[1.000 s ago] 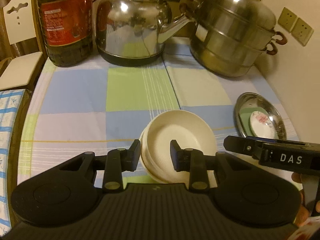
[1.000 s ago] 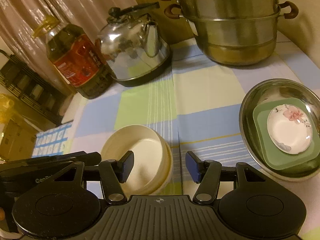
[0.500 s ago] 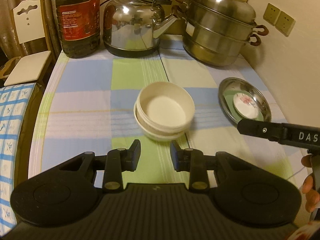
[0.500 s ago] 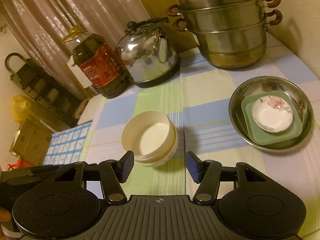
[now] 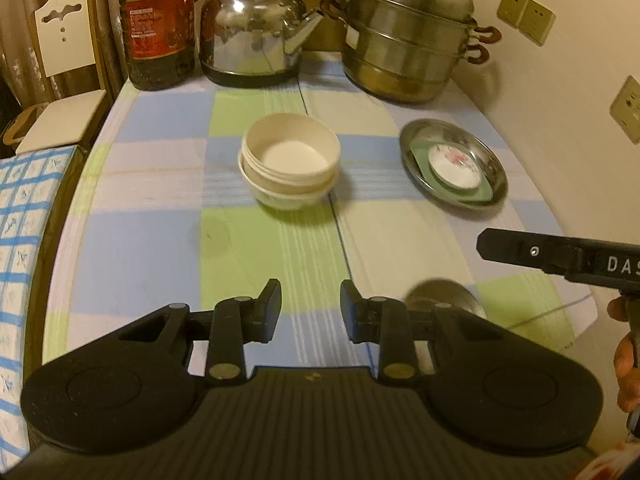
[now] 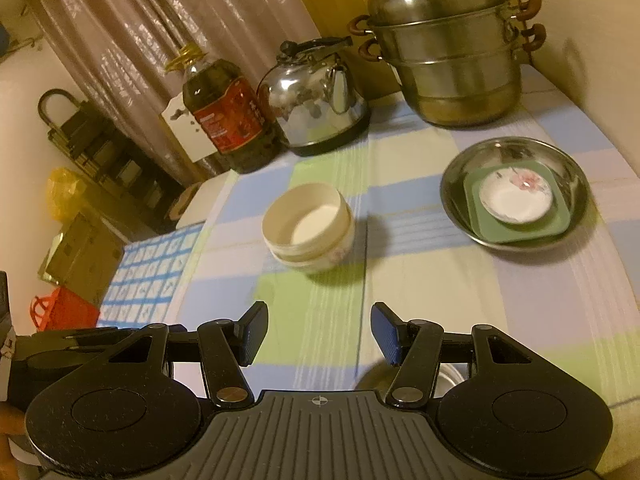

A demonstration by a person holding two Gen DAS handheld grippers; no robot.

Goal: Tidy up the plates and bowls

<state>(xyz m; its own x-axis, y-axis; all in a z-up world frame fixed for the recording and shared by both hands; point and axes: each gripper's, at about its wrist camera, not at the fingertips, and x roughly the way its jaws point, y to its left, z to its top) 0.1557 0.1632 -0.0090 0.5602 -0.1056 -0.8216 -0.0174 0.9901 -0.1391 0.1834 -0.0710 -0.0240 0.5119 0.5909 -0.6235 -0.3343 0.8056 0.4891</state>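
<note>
A stack of cream bowls (image 5: 290, 164) stands in the middle of the checked tablecloth; it also shows in the right wrist view (image 6: 308, 226). A steel plate (image 5: 454, 162) to its right holds a green square dish (image 5: 480, 192) and a small white flowered saucer (image 5: 454, 164); the same pile shows in the right wrist view (image 6: 514, 196). My left gripper (image 5: 310, 308) is open and empty, well short of the bowls. My right gripper (image 6: 316, 334) is open and empty, also near the table's front. A small steel dish (image 5: 444, 298) lies just beyond the left gripper's right finger.
At the back stand an oil bottle (image 5: 156, 24), a steel kettle (image 5: 252, 36) and a stacked steamer pot (image 5: 408, 36). The wall with sockets (image 5: 526, 14) runs along the right. A white chair (image 5: 64, 80) and a blue checked cloth (image 5: 20, 220) are at the left.
Both grippers have pulled back from the stacked bowls toward the table's front and risen. The bowls stay in place. A small steel dish has come into view near the grippers.
</note>
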